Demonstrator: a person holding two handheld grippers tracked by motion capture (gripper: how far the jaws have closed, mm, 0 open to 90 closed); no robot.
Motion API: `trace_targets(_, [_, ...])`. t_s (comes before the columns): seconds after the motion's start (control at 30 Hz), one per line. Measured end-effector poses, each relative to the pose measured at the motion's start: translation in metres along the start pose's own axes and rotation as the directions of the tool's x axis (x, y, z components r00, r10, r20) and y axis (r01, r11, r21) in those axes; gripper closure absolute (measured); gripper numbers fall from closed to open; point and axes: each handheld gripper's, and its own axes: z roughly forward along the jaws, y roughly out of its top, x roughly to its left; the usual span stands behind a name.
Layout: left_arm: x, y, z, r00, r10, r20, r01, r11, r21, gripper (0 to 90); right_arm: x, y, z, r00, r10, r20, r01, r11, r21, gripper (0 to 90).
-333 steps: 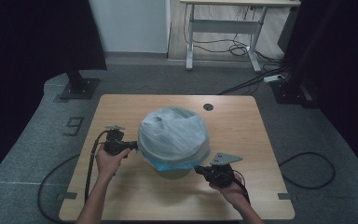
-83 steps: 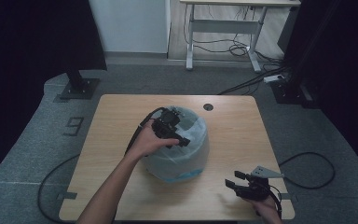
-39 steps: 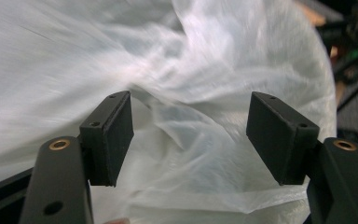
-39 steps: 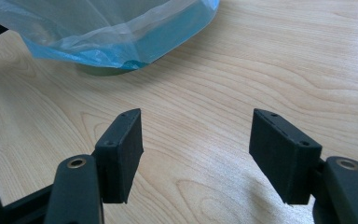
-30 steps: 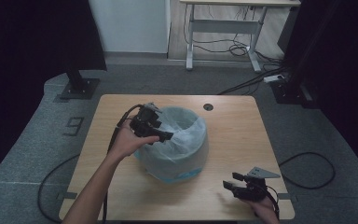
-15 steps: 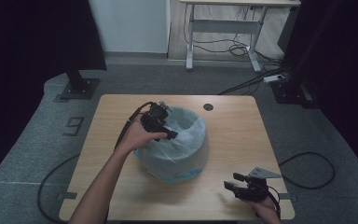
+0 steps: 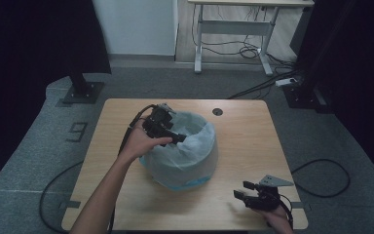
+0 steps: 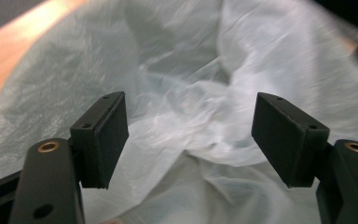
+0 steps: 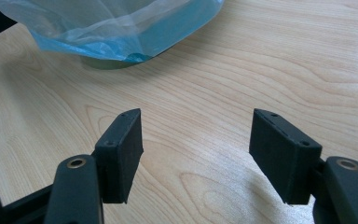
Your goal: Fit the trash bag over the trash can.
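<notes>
Here the left gripper (image 7: 168,130) hangs over the near left rim of the bin (image 7: 195,183), its jaws spread wide and having just been opening; crumpled clear bag (image 8: 200,116) lies ahead of and beneath them, with film showing in the gap but neither pad pressing on it. The right gripper (image 9: 196,154) sits low over the bare tabletop (image 9: 279,70), jaws released with nothing between them, and the bag-lined bin stands well ahead of them, toward their left.

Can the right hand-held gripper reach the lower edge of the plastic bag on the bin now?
Probably yes: the right hand-held gripper is open, and bare table lies between it and the plastic bag.
</notes>
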Motion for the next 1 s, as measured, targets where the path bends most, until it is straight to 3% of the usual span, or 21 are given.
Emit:
trace_targets(0.23, [-0.011,-0.013,-0.028,0.9999,0.016,0.003,-0.015,0.9965,-0.082,26.8,0.000,0.000,-0.001,1.0000,-0.006,0.003,0.006,1.000,0.001,34.0])
trace_targets(0.4, [-0.019,-0.034,-0.049,0.9997,0.026,-0.004,-0.026,0.9896,-0.141,26.8,0.000,0.000,-0.002,1.0000,-0.002,0.005,0.002,1.000,-0.004,33.9])
trace_targets(0.6, [-0.018,-0.066,-0.066,0.9997,-0.014,-0.022,0.010,0.9811,-0.193,26.8,0.000,0.000,-0.002,1.0000,0.001,0.006,-0.001,1.000,-0.003,33.8])
trace_targets(0.8, [-0.015,-0.102,-0.075,0.9964,-0.036,-0.077,0.019,0.9789,-0.204,26.8,0.000,0.000,-0.002,1.0000,0.000,0.009,0.000,1.000,-0.002,33.8])
trace_targets(1.0, [-0.015,-0.137,-0.075,0.9925,-0.046,-0.114,0.024,0.9815,-0.190,26.9,-0.001,0.000,-0.002,0.9999,0.001,0.012,-0.001,1.000,-0.001,33.8])
